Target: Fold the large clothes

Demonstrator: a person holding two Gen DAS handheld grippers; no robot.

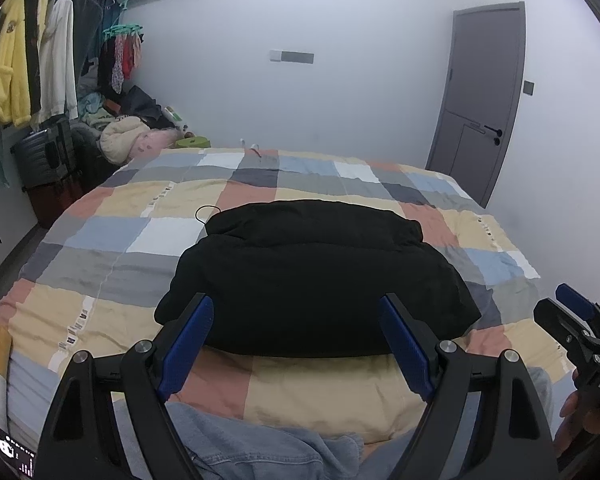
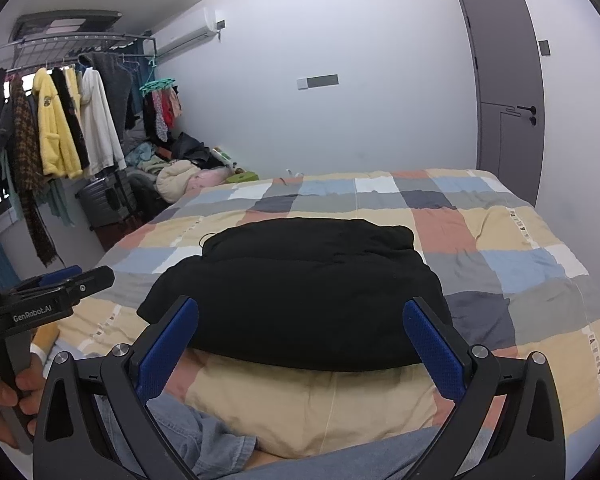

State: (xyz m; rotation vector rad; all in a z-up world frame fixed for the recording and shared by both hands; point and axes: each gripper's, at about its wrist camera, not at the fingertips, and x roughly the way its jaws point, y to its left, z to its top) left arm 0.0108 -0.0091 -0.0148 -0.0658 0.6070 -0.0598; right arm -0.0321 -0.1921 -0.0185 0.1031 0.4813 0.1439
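Left wrist view: the left gripper [image 1: 296, 344] hovers level, its 2 blue fingers [image 1: 188, 344] wide apart and holding nothing, before the folded black garment [image 1: 316, 276] on the checked bed cover [image 1: 100, 256]. At 3 o'clock sits the right gripper [image 1: 580, 320] (spread unclear here).

Right wrist view: the right gripper [image 2: 300, 348] hovers likewise, splayed and empty, the garment at 12 o'clock.

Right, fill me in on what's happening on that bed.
A person holds a gripper in each hand, folding large clothes. A black padded jacket lies on the patchwork quilt, already folded into a compact bundle. The left tool and right tool both stand open just short of the jacket's near edge, holding nothing. A denim garment lies bunched below the tools at the near edge of the bed.
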